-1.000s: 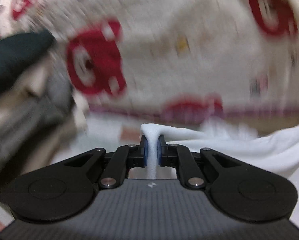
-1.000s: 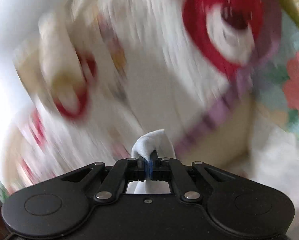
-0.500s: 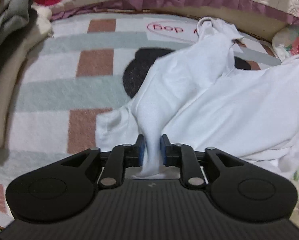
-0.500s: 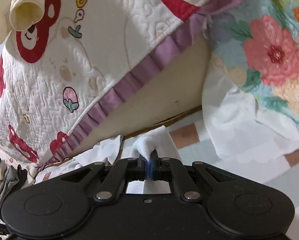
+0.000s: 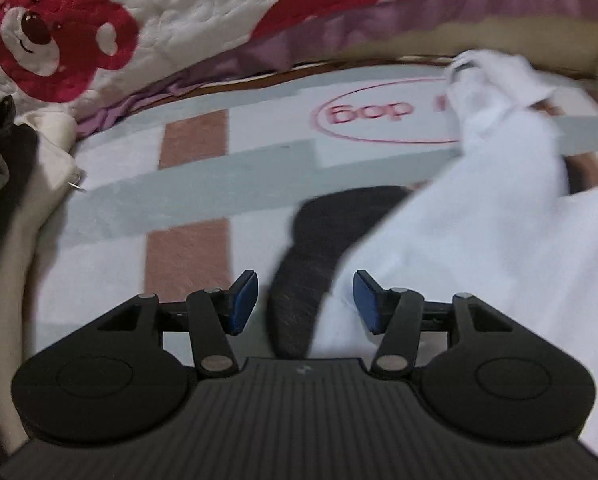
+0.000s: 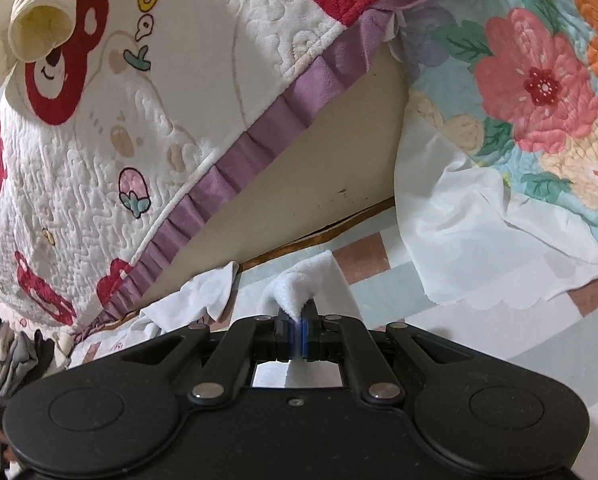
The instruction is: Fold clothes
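So I'm working with two black two-finger grippers here, one per hand, and there's one garment in play: a white, soft cotton top point(image 5: 479, 248) that's sprawling across the checked blanket point(image 5: 111, 272) with its grey, white and rust-brown blocks. One cream quilted cover with red bear patches and a purple ruffle trim point(image 6: 139, 128) is hanging behind it, and one floral quilt with big pink and orange flowers point(image 6: 539, 92) is sitting off to the right in the right wrist view. There's also one heap of grey and dark clothes point(image 6: 15, 356) piling up at the far left edge.

The white top is looking pretty rumpled. In the left wrist view it's spreading over the right half of the blanket, partly covering a black shape printed on it, with one bunched-up end reaching toward the pink oval lettering at the back. It's a bit blurry there.

My left gripper point(image 5: 305, 304) is tilting down toward the blanket and its jaws are opening. The blue pads point(image 5: 243, 300) are standing well apart, and the edge of the white top is lying between them but neither pad is pressing on it.

My right gripper point(image 6: 297, 332) is pointing lower and flatter toward the cover's hem, pads squeezed together, pinching a small peaked fold of the white top that's poking up just above the fingertips.
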`<state>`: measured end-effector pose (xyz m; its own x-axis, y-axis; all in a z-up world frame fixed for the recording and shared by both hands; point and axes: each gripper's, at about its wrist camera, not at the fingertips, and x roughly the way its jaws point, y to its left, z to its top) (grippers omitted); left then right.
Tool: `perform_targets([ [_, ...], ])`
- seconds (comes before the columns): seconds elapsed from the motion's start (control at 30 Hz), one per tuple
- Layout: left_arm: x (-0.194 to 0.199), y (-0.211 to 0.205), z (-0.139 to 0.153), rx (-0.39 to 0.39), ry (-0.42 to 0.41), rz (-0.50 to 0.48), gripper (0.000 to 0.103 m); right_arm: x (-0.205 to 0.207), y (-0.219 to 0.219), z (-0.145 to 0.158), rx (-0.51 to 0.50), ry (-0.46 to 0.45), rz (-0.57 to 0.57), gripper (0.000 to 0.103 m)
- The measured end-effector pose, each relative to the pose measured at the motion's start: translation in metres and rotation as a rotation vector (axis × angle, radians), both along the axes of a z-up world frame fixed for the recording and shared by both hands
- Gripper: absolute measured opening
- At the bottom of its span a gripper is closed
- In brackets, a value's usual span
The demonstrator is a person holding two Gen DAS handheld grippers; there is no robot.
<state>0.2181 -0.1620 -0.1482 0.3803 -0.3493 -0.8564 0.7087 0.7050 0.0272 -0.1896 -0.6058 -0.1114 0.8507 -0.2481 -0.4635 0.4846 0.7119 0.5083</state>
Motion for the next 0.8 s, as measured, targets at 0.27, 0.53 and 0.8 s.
perform_targets([
  [0.27, 0.005, 0.005, 0.002, -0.12, 0.242, -0.046, 0.071, 0.008, -0.009, -0.012, -0.02, 0.033, 0.036, 0.007],
  [0.53, -0.002, -0.013, 0.059, -0.154, -0.065, -0.066, 0.005, 0.027, -0.015, 0.003, -0.085, 0.01, 0.069, 0.006],
  [0.8, 0.044, -0.048, 0.118, -0.16, -0.546, 0.215, 0.01, 0.089, -0.029, 0.078, -0.169, -0.121, -0.032, 0.012],
])
